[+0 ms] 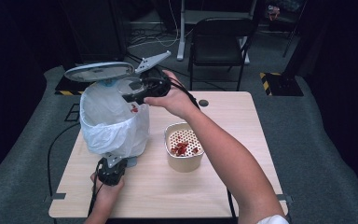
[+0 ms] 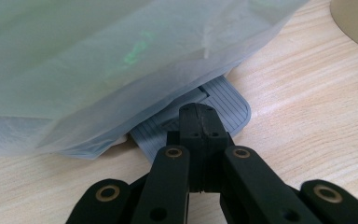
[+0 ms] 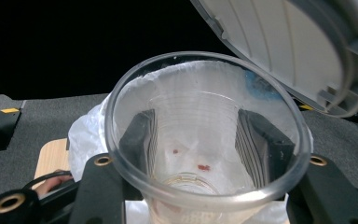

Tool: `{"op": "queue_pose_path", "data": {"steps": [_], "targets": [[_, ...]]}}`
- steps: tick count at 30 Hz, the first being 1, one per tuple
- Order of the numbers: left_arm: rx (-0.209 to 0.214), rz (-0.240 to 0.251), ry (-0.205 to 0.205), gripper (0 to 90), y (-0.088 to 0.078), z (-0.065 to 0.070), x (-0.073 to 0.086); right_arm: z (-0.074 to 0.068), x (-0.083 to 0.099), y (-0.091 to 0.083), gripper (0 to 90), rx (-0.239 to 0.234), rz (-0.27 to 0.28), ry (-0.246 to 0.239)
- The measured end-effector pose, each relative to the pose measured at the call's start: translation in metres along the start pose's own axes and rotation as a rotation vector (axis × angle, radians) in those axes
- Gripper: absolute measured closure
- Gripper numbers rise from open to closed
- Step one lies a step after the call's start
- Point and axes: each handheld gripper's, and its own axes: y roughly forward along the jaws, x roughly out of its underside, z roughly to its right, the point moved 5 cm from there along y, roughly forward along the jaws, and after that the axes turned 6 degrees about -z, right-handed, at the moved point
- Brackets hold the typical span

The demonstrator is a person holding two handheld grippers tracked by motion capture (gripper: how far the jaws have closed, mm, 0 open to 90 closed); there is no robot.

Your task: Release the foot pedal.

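The pedal bin (image 1: 114, 123) stands on the left half of the table (image 1: 242, 121) and serves as the landmark here. It is lined with a white bag (image 1: 98, 109) whose edge hangs over the outside, and a few red scraps (image 1: 134, 109) cling to the liner just inside the right part of the mouth. The bin's round grey lid (image 1: 99, 71) stands raised above the mouth.

At the near foot of the bin, the left gripper (image 2: 199, 122) has its jaws pressed together with nothing between them, and their tips rest on the ribbed grey pedal (image 2: 226, 100) that juts from under the bag.

Over the right side of the bin's mouth, under the raised lid, the right gripper (image 1: 137, 91) clamps a clear plastic cup (image 3: 205, 135), one jaw on each side of its wall. The cup lies tipped toward the bin, and a few red specks stick inside it.

To the right of the bin, well apart from it, stands a beige tub (image 1: 184, 148) with a perforated insert carrying red pieces (image 1: 181, 148).
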Motion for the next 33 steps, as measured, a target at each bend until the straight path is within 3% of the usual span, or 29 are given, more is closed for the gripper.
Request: {"op": "queue_pose_path", "data": {"steps": [8,10,11,12,13,21,26,30,32,33], "targets": [[-0.001,0.002,-0.002,90.0,0.000,0.000,0.000,-0.003,-0.006,0.024,48.0,0.021,-0.011,0.002],[-0.006,-0.007,0.012,90.0,0.000,-0.001,0.000,-0.003,-0.007,0.026,48.0,0.024,-0.012,0.006],[-0.011,-0.001,0.039,90.0,0.000,-0.003,-0.001,-0.002,-0.008,0.031,48.0,0.038,-0.011,0.014],[-0.001,0.001,0.007,90.0,0.000,-0.001,0.000,-0.002,-0.008,0.033,48.0,0.044,-0.007,0.023],[-0.003,0.000,0.002,90.0,0.000,-0.001,0.000,-0.002,-0.009,0.035,48.0,0.046,-0.001,0.033],[-0.006,0.002,0.031,90.0,0.000,-0.002,-0.001,-0.002,-0.012,0.052,47.8,0.067,-0.005,0.055],[-0.001,0.002,-0.001,90.0,0.000,-0.001,0.000,-0.004,-0.012,0.060,47.3,0.082,-0.010,0.074],[-0.004,-0.005,0.009,90.0,0.000,-0.001,0.000,-0.006,-0.010,0.066,46.8,0.087,-0.012,0.096],[-0.011,-0.002,0.042,90.0,-0.001,-0.004,-0.001,-0.007,-0.009,0.067,46.7,0.085,-0.009,0.095],[-0.011,-0.001,0.039,90.0,-0.001,-0.003,-0.001,-0.007,-0.009,0.068,46.6,0.091,-0.013,0.088]]}}
